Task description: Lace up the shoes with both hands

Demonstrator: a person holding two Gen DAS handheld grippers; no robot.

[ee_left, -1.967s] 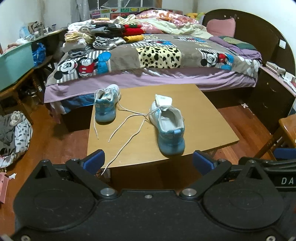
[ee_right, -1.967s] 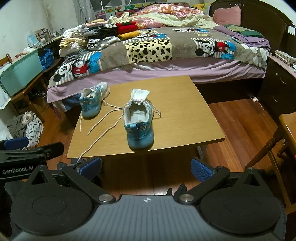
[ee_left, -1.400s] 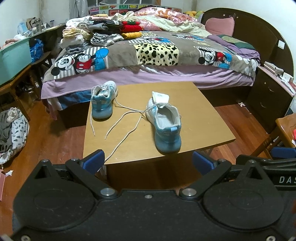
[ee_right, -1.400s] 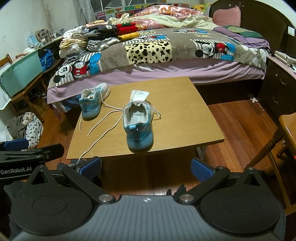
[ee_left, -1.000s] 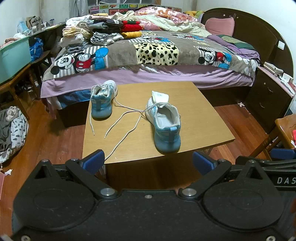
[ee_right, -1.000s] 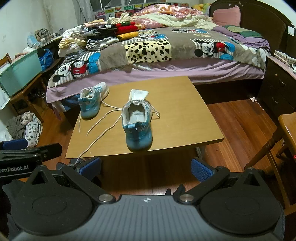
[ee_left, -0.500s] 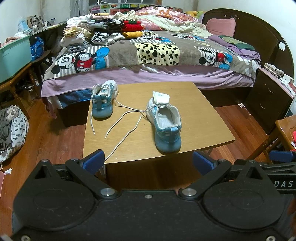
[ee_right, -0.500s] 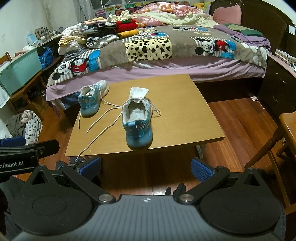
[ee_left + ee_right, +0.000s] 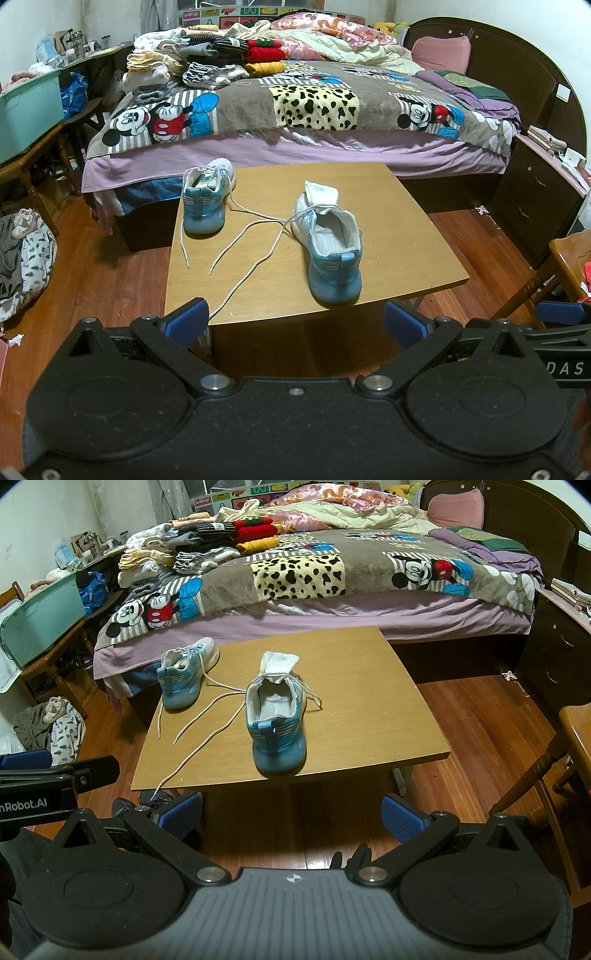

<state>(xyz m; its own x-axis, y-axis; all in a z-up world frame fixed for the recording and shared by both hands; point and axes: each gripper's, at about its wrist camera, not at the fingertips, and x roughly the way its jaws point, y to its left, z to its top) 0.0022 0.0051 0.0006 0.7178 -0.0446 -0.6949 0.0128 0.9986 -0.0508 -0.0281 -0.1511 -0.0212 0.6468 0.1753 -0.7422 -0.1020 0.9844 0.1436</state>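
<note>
Both grippers' jaws spread, empty; the long lace (image 9: 236, 284) overhanging the surface's (image 9: 399, 236) near edge could snag, dragging the near shoe (image 9: 332, 243).

A lived-in home bedroom: beyond the gripper tips stands a wide bed (image 9: 332, 147) with a cartoon-mouse blanket (image 9: 236, 110) and folded clothes (image 9: 207, 62), a dark headboard (image 9: 517, 70) far right, and a laundry heap (image 9: 22, 254) on the wooden floor (image 9: 480, 716) left.

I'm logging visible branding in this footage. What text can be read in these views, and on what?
"DAS": on the black right gripper, cut off at the left wrist view's edge.
"nRobot.AI": on the black left gripper, cut off in the right wrist view.
White tongue label on the nearer blue shoe: too small to read.
</note>
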